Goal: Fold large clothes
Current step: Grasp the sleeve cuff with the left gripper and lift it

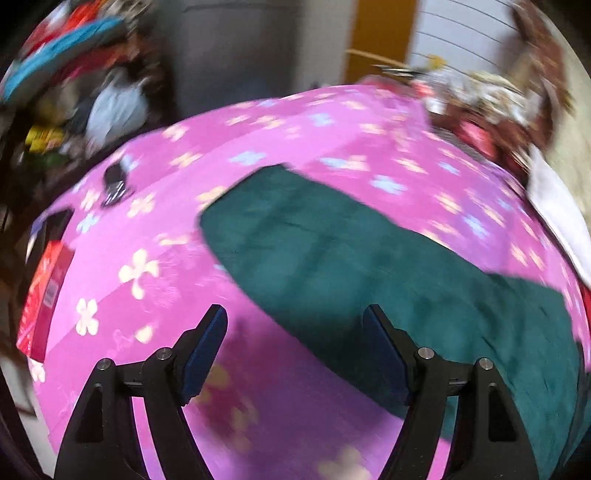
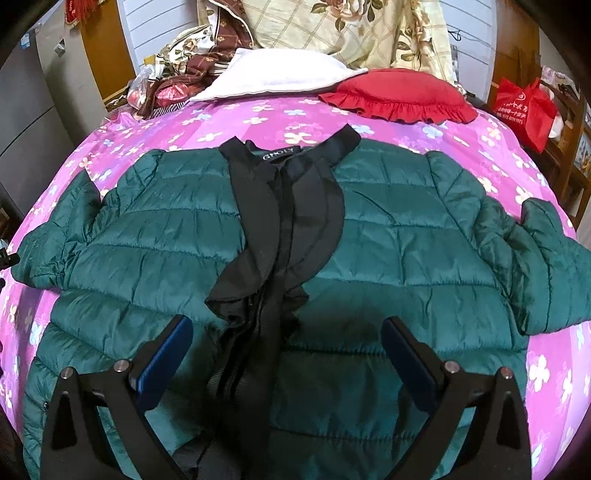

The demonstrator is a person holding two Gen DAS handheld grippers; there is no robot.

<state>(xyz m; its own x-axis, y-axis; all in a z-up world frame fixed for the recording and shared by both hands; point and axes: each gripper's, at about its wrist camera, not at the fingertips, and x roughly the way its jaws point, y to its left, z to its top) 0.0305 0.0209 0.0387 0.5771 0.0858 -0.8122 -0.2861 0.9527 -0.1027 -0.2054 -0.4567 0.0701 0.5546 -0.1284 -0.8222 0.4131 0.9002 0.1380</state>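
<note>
1. Nearest the right wrist camera, the right tool (image 2: 286,332) hangs over the lower middle of a green jacket (image 2: 388,236), its two fingers spread wide with nothing between them.
2. Both blue finger pads (image 2: 164,360) sit above the jacket's quilted front; whether they touch the cloth cannot be told.
3. That jacket lies flat and face up on the bed (image 2: 280,118), which carries a pink sheet with pale flowers, and the collar points away from the camera.
4. Black trim (image 2: 284,206) runs down the middle of the jacket from the collar, with a loose black flap bunched on its left side.
5. One sleeve (image 2: 546,254) spreads out toward the right edge of the bed, the other sleeve (image 2: 55,236) toward the left edge.
6. Beyond the collar, a red frilled pillow (image 2: 400,96) and a white pillow (image 2: 273,79) rest at the head of the bed, apart from the jacket.
7. A patterned quilt (image 2: 332,29) is heaped behind those pillows, and a red bag (image 2: 524,107) stands off the bed at the right.
8. On the left wrist camera, blurred by motion, the left tool (image 1: 295,334) is also spread wide and holds nothing.
9. It hangs above the pink sheet beside the jacket (image 1: 332,251), whose green edge passes behind the right finger.
10. A small dark object (image 1: 115,182), too blurred to name, lies on the sheet well to the left.
</note>
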